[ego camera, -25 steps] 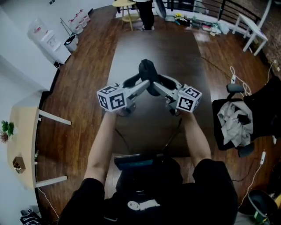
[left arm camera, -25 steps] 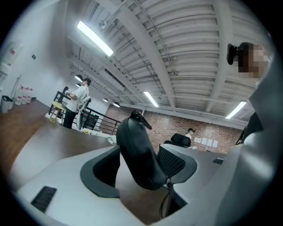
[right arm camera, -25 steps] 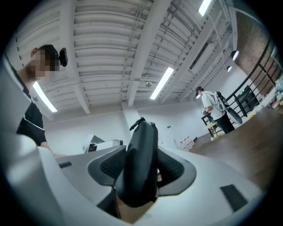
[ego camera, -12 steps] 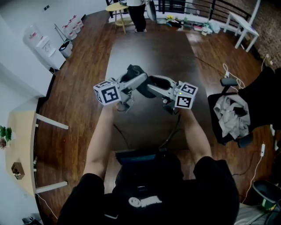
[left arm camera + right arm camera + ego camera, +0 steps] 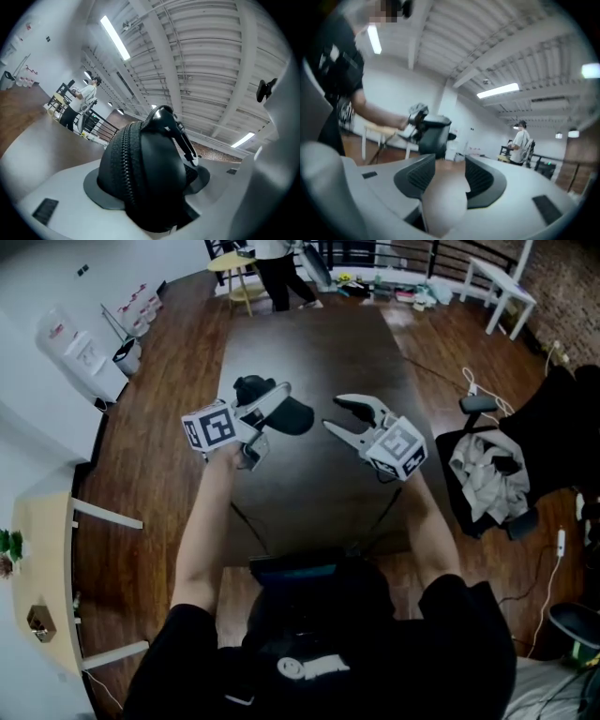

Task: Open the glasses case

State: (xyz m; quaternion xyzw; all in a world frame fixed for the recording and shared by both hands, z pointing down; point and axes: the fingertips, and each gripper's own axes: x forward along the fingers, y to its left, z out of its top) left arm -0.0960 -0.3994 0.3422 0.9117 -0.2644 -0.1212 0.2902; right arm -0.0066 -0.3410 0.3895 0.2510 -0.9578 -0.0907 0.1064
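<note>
The black zippered glasses case (image 5: 296, 415) is left of centre in the head view, held over the dark worktop (image 5: 314, 338). It is clamped between the jaws of the left tool (image 5: 272, 401), which have just been closing on it. Just right of it and not touching, the right tool (image 5: 335, 412) has its jaws parted with nothing between them. They have just been narrowing.

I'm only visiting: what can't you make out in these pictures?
- Inside of the glasses case: left gripper view, hidden by its own black shell; head view, too small.
- The zipper: left gripper view shows one stretch; the rest curves out of sight, so how far it's undone is unclear.
- The standing person beyond the table: head view, cut off by the top edge.
</note>
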